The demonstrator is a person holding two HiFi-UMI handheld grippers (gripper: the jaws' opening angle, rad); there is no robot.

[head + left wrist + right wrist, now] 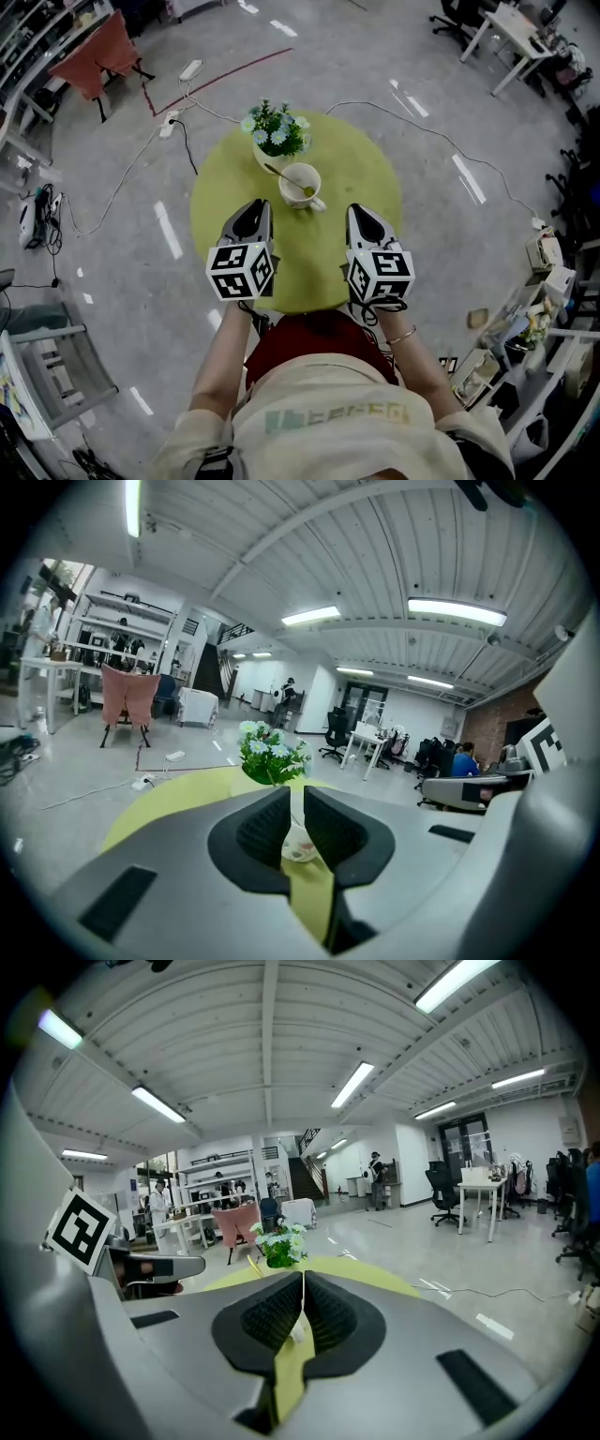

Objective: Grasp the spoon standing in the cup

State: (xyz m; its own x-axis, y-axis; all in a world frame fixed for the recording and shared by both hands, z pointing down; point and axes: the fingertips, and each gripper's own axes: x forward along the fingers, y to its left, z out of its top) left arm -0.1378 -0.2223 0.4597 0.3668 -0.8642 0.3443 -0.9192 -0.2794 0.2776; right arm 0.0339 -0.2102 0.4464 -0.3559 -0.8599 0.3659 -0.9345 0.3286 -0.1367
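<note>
Both claws hover empty over the near edge of the table [217, 202].
The left claw [253, 214] is parted by a sliver and the right claw [362, 217] is pressed together. Beyond them stands the cup [301, 186]; its spoon [280, 175] leans left, probably easiest to reach from that side. Flowers [277, 131] crowd behind.

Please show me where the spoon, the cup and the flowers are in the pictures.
spoon [279, 175], head view, middle of its handle.
cup [320, 178], head view, right side of its rim.
flowers [277, 129], head view, on the blossoms.
</note>
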